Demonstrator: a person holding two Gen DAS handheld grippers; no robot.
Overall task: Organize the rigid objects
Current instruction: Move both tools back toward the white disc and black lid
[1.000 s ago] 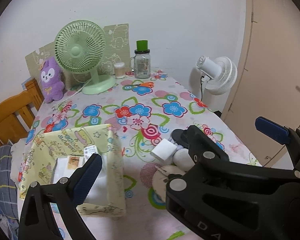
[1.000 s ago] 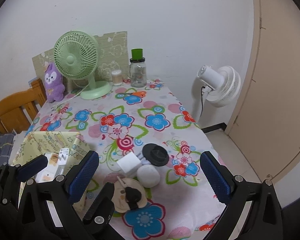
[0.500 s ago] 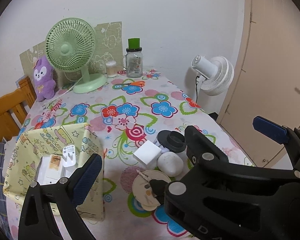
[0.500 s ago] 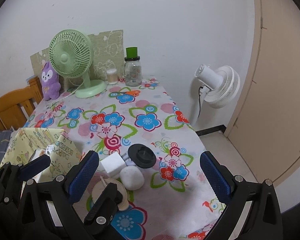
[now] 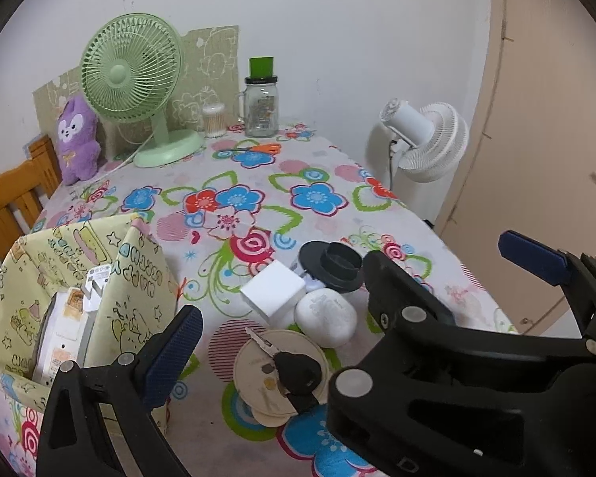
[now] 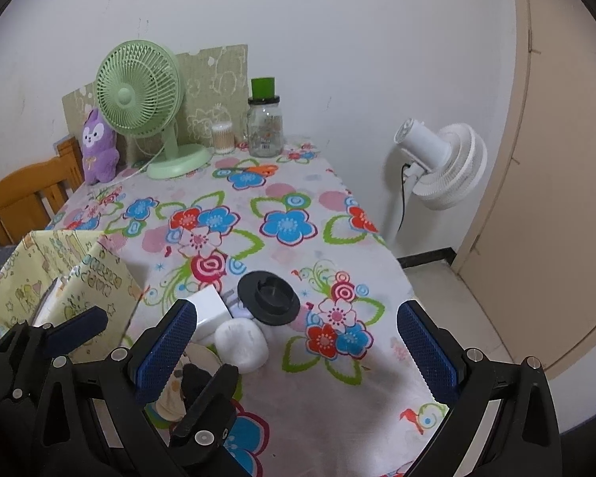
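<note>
Right gripper (image 6: 298, 351), jaws spread wide and holding nothing, is hovering over the near edge of the floral table (image 6: 290, 194). Between its blue pads are lying a black round lid (image 6: 269, 298), a white pebble-shaped case (image 6: 241, 345) and a white cube (image 6: 208, 312), clustered and touching. A yellow patterned box (image 6: 55, 274) is sitting at the near left corner; a green fan (image 6: 145, 99) is standing at the far edge.

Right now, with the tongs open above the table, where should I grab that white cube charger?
Probably take the white cube charger from above, closing across its two flat side faces. Its far corner sits against the black round lid and the white oval case touches its right side, so keep the fingers clear there.
</note>
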